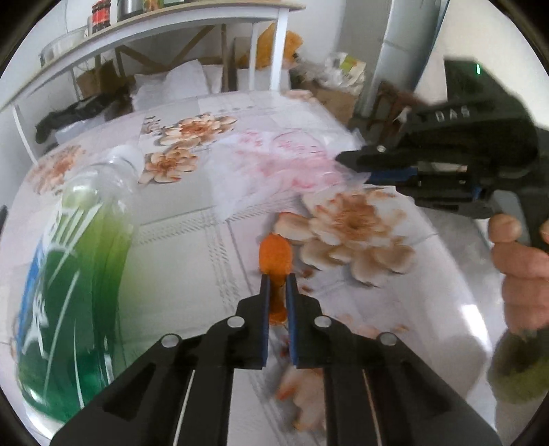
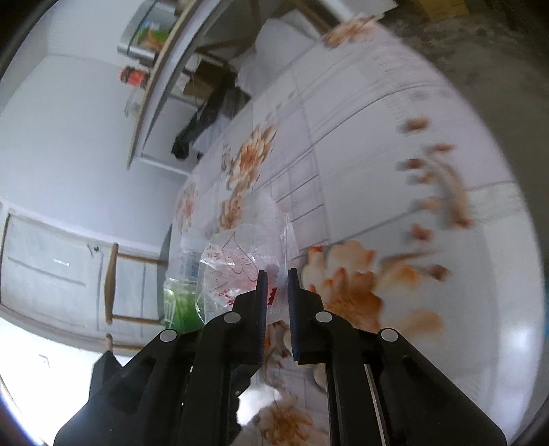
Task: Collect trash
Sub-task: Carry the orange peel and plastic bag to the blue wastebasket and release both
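Observation:
My left gripper [image 1: 278, 279] is shut on an orange peel [image 1: 275, 260] and holds it over the flowered tablecloth [image 1: 178, 260]. A clear plastic bag with red print [image 1: 274, 161] lies on the table ahead. My right gripper [image 2: 277, 274] is shut on that plastic bag [image 2: 236, 264] at its edge; it also shows in the left wrist view [image 1: 357, 161], reaching in from the right. A green-labelled plastic bottle [image 1: 72, 274] lies close on the left of the left gripper; it shows behind the bag in the right wrist view [image 2: 178, 302].
A white shelf table [image 1: 164, 27] with jars stands behind the table, with boxes and dark cloth [image 1: 79, 109] under it. The table edge runs along the right [image 1: 456, 274]. A wooden chair [image 2: 116, 284] stands by the wall.

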